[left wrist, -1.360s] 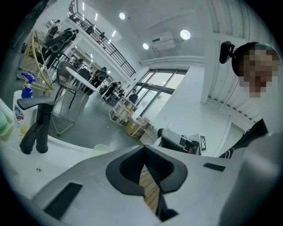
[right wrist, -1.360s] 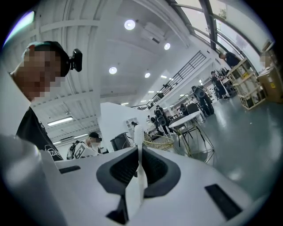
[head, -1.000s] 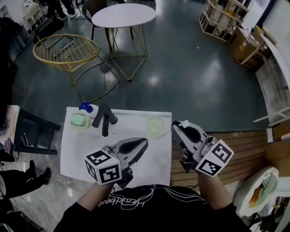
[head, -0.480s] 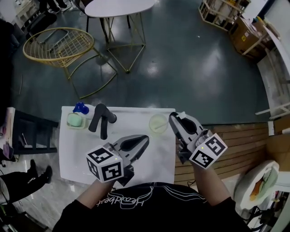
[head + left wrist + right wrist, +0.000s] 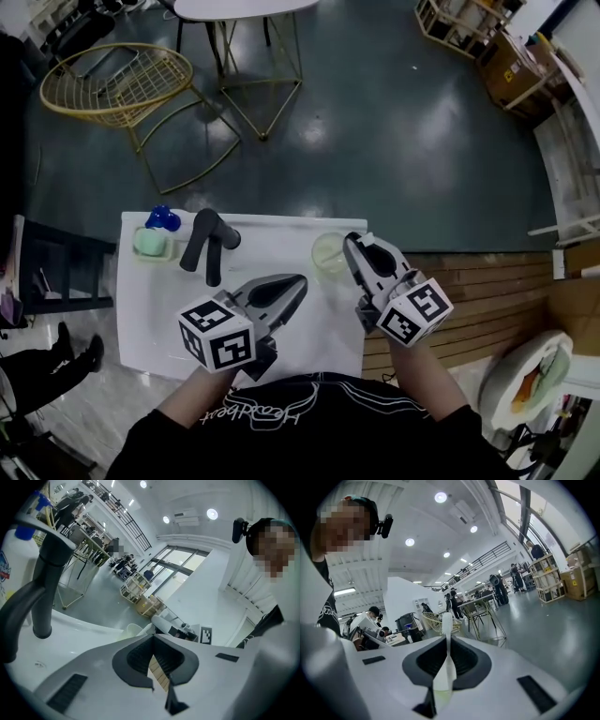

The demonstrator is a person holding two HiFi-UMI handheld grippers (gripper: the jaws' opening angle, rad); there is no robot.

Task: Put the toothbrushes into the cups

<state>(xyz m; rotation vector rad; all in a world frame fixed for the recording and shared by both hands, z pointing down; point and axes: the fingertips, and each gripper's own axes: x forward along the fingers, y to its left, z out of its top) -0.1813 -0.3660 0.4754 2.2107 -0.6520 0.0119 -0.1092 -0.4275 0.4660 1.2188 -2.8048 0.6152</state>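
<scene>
Compared to a second ago, both grippers are sitting lower over the white desk (image 5: pixel 150 319), and the right gripper (image 5: pixel 349 246) is now tucked in just beside the pale yellow see-through cup (image 5: pixel 324 255) instead of hanging off past the desk's edge. Its fingers (image 5: pixel 464 660) are squeezing together on a thin white toothbrush (image 5: pixel 445 667), which is sticking up past the tips. The left gripper (image 5: pixel 298 281) is pointing across the middle of the desk, near the black faucet (image 5: pixel 204 246). Its fingers (image 5: pixel 140 660) are pinching together at the tips and aren't holding anything.
</scene>
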